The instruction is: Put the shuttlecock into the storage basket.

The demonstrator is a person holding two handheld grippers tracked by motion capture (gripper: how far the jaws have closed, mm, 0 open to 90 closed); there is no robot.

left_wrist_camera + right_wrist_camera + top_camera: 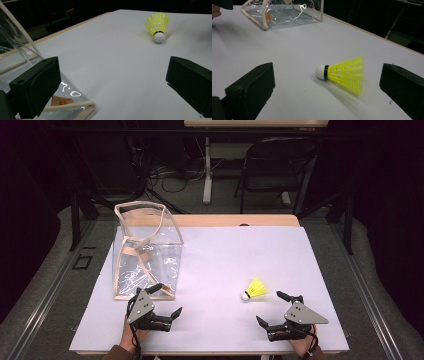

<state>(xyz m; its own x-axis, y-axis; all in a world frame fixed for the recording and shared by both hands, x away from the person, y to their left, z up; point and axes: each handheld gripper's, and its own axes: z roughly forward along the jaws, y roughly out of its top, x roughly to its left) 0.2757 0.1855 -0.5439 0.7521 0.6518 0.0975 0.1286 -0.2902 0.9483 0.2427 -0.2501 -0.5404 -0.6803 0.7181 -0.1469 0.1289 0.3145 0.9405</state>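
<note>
Shuttlecock (255,289) is lying on its side on the white counter (225,260), yellow skirt and white cork tip, just ahead of the right gripper (272,309) and well apart from the clear bag (145,252) standing over on the left side. From the right gripper view the shuttlecock (343,73) sits right between the two black fingers (252,87), which are spread wide apart with nothing in them and not touching it. Left gripper (167,300) is also spread wide and empty, parked just beside the bag's front bottom corner, one finger looks close to the beige trim but I can't tell if it's actually touching. So my guess is the job is getting the birdie into that bag, and basically nothing is done yet: not picked up, bag not held, top of the bag looks open though. Left to do: grab it, carry it across, drop it in. As for writing, there's a small tan label (61,100) inside the bag with some print on it, but it's too small and blurry to read. No brand showing on the shuttlecock either.
</note>
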